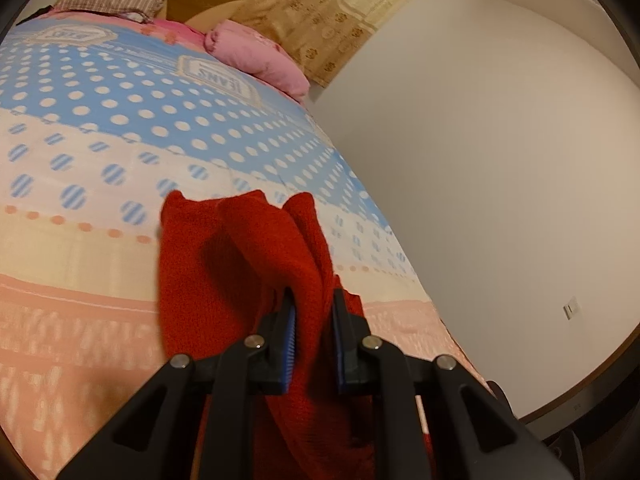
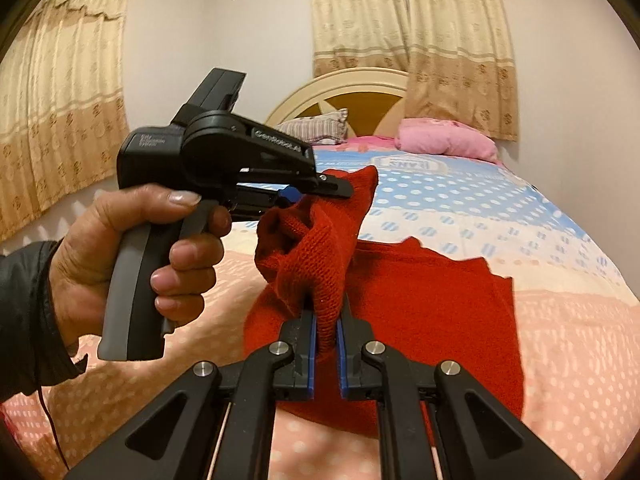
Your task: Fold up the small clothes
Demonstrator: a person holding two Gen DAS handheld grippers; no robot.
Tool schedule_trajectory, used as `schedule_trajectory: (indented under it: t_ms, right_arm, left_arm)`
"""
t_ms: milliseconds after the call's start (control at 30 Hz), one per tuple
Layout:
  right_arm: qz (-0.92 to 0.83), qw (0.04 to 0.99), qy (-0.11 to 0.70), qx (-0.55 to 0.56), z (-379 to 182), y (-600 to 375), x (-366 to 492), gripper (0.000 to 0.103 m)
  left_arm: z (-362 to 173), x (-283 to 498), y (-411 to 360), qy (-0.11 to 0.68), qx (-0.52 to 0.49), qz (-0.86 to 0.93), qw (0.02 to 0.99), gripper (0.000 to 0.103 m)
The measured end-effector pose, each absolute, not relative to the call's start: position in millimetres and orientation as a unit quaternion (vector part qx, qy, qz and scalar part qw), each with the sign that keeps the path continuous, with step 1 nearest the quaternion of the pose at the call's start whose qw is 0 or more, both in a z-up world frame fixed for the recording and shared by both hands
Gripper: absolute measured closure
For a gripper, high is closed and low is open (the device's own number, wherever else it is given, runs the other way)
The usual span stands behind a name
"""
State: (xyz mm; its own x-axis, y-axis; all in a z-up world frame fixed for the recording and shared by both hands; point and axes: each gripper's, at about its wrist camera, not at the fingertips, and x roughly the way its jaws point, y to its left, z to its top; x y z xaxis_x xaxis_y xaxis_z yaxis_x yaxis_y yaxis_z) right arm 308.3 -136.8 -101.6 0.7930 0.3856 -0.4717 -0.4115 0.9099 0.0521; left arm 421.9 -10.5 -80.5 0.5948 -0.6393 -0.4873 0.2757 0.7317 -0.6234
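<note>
Covering the bed, dotted bedspread (image 1: pixel 120 120), pink pillow (image 2: pixel 448 140), beige curtains (image 2: pixel 412 20).

The bed cover (image 2: pixel 500 216) lies flat and bare from the middle to the far end, so there is lots of room there. Far back, a pink pillow (image 2: pixel 444 138) and a striped pillow (image 2: pixel 316 126) block the way. Close by, the red sweater (image 2: pixel 420 300) covers the bed.
</note>
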Motion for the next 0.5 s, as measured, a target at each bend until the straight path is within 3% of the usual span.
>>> schedule_trajectory:
  t_ms: [500]
  right_arm:
    - [0.164, 0.951, 0.263, 0.015, -110.7, -191.2, 306.0, 0.096]
  left_arm:
    - [-84.5, 428.4, -75.8, 0.380, -0.216, -0.310, 0.845, 0.087]
